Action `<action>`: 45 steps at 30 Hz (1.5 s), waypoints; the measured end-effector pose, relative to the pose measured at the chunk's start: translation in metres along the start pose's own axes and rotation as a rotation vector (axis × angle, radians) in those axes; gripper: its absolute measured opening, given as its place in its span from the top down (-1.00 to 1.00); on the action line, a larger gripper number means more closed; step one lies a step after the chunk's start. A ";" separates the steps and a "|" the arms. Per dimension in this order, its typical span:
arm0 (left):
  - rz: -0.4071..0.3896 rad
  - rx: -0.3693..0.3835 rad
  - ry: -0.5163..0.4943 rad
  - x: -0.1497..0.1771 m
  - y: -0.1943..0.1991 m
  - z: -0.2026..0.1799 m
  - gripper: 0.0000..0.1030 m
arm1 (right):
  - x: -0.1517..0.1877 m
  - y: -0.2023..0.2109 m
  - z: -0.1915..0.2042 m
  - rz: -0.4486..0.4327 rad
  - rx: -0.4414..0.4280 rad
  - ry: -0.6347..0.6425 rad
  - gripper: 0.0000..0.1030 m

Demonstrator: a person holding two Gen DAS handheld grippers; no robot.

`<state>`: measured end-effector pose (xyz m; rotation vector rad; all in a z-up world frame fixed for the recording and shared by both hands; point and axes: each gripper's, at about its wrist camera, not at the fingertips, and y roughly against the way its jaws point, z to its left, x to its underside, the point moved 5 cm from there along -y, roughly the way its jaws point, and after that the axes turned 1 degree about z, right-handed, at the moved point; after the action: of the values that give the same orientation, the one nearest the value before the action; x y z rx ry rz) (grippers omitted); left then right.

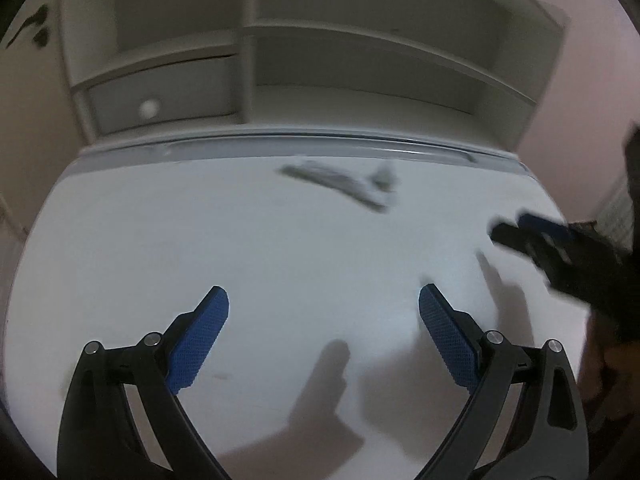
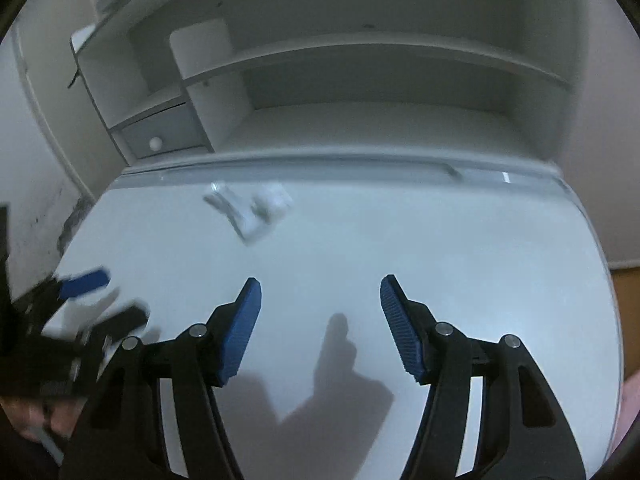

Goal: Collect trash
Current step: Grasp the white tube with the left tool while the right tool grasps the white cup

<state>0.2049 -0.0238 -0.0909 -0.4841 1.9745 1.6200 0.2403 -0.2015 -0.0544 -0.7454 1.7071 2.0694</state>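
Left hand-held gripper (image 1: 324, 300) spread wide, right hand-held gripper (image 2: 321, 288) partly spread, both empty above the bench (image 1: 160, 240); blurred crumpled wrapper (image 1: 340, 188) at 12 o'clock

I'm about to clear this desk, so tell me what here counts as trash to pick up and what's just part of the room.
For the job:
- crumpled wrapper, far side of the desk
- left gripper, open
- right gripper, open

Not for the job:
- shelf unit
- drawer
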 end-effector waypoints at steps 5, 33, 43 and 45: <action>0.018 -0.002 0.040 -0.008 -0.016 0.022 -0.81 | -0.034 -0.051 0.026 0.044 -0.003 0.069 -0.06; 0.062 -0.068 0.110 -0.086 -0.115 -0.043 -0.81 | 0.010 0.014 -0.040 -0.008 -0.058 -0.027 0.39; 0.022 -0.147 0.047 -0.079 -0.108 -0.048 0.40 | 0.060 0.049 -0.057 0.009 -0.042 -0.080 0.39; 0.027 -0.144 0.033 -0.076 -0.105 -0.049 0.57 | 0.072 0.063 -0.066 0.003 -0.029 -0.096 0.39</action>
<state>0.3182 -0.0987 -0.1202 -0.5447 1.9037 1.7907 0.1578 -0.2835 -0.0574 -0.6413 1.6312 2.1009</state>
